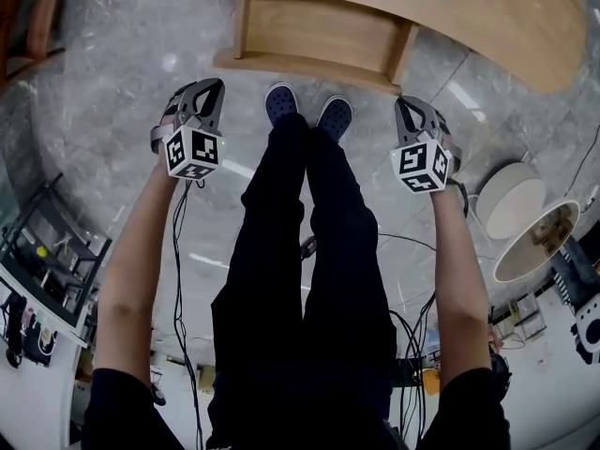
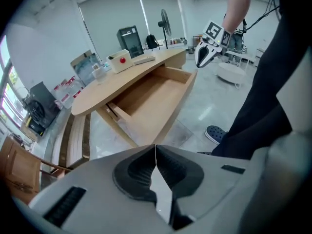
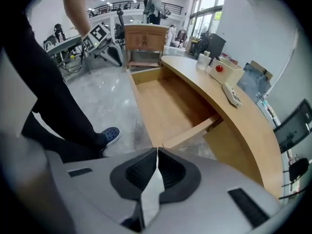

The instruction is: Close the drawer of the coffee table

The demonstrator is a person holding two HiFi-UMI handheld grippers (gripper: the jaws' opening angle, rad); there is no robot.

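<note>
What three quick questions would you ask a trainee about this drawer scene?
1. True or false: the drawer is pulled out of the table.
2. Jaws of the left tool are: A apart, B together, C clamped on the drawer.
3. Which touches the drawer: left tool, right tool, or neither?
Key: 1 true; 2 B; 3 neither.

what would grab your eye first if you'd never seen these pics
The drawer, pulled wide open and empty, juts out from under the curved wooden coffee table at the top of the head view. Just before it stand the person's blue shoes. On either side of them are the left hand-held gripper and the right hand-held gripper, both shut and empty.
</note>
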